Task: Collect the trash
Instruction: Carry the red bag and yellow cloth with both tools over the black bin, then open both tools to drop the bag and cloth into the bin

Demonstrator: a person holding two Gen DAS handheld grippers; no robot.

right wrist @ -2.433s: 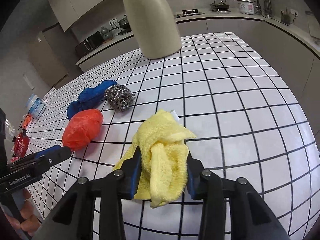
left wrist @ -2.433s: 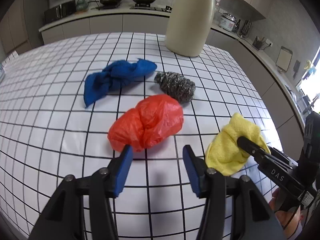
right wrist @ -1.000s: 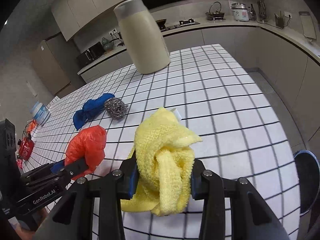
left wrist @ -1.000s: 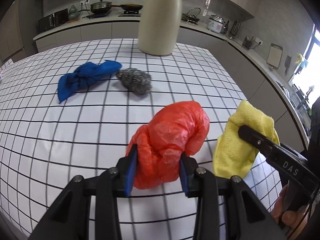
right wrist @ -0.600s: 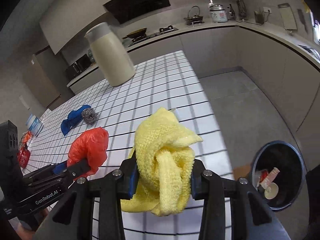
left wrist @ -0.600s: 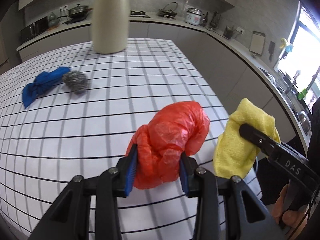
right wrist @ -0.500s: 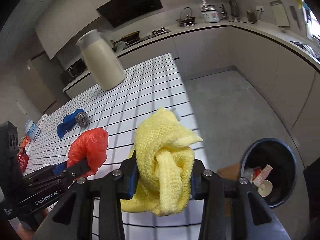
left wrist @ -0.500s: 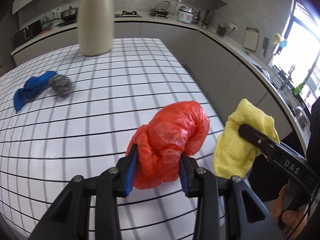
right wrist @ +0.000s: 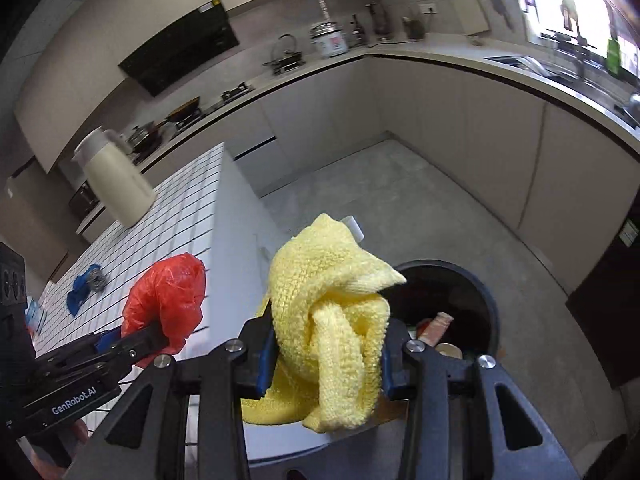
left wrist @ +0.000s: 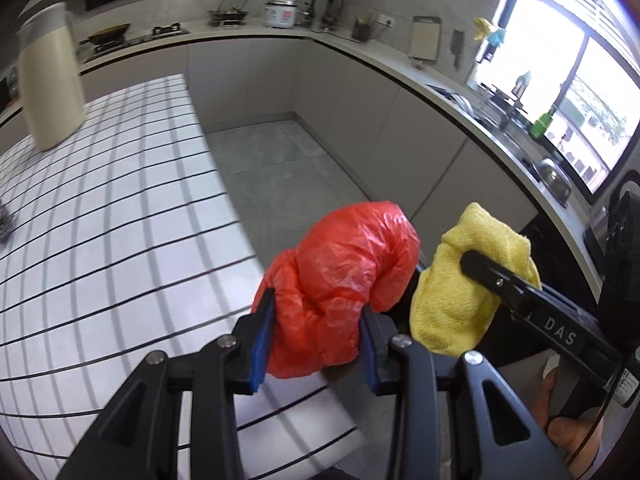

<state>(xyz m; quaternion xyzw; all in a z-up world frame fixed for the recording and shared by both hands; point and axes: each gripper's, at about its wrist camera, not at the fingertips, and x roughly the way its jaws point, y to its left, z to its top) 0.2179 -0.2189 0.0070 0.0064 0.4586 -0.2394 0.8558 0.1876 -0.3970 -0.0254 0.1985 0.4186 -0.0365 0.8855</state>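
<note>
My left gripper [left wrist: 316, 344] is shut on a crumpled red plastic bag [left wrist: 340, 280], held in the air past the right edge of the tiled counter [left wrist: 100, 220]. My right gripper [right wrist: 324, 356] is shut on a bunched yellow cloth [right wrist: 328, 312], held above a round black trash bin [right wrist: 476, 296] on the floor. The bin holds some rubbish. The red bag also shows in the right wrist view [right wrist: 168, 296], left of the cloth. The yellow cloth shows in the left wrist view [left wrist: 464, 292], right of the bag.
A cream jug [right wrist: 116, 184] stands at the far end of the counter. A blue cloth [right wrist: 78, 292] and a steel scourer [right wrist: 97, 279] lie on the counter behind. Grey floor [right wrist: 420, 208] and kitchen cabinets surround the bin.
Both grippers have swung right, off the counter and toward the floor bin, each still holding its item. The bin now lies right under the yellow cloth.
</note>
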